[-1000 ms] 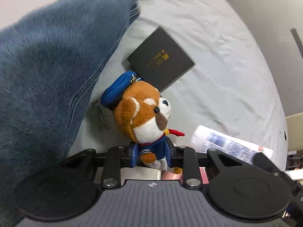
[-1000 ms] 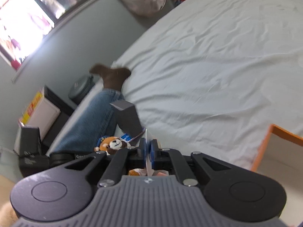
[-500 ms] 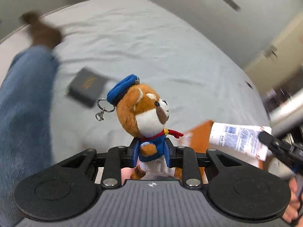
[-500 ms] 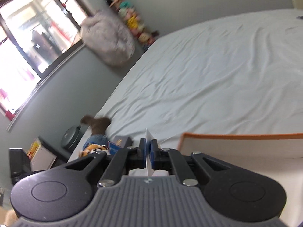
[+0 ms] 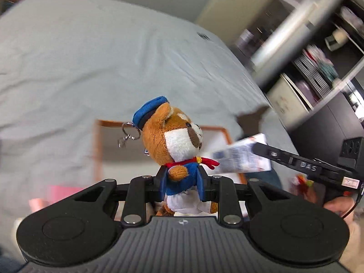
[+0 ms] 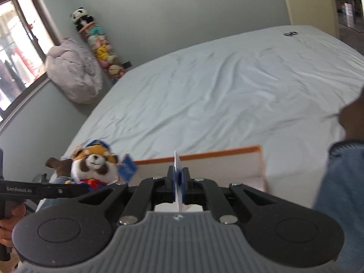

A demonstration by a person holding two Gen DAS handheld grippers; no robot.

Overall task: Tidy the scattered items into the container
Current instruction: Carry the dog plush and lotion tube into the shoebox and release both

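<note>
My left gripper (image 5: 182,182) is shut on a plush red panda (image 5: 175,141) with a blue cap and blue jacket, held upright above the bed. It also shows in the right wrist view (image 6: 93,166). My right gripper (image 6: 178,179) is shut on a thin white printed card (image 6: 177,177), seen edge-on; the card also shows flat in the left wrist view (image 5: 243,159). An orange-rimmed white box (image 6: 227,159) lies on the bed just beyond both grippers; in the left wrist view its rim (image 5: 97,145) lies behind the plush.
The bed sheet (image 6: 227,86) is pale and wrinkled. A person's jeans leg (image 6: 341,182) is at the right. A pink item (image 5: 56,193) lies low left. Shelves (image 5: 318,68) stand beside the bed. A bundled quilt (image 6: 72,79) and stacked plush toys (image 6: 100,45) are by the far wall.
Both grippers have swung away from the dark booklet and the leg toward the orange-rimmed box, each still holding its item. The box is now directly ahead.
</note>
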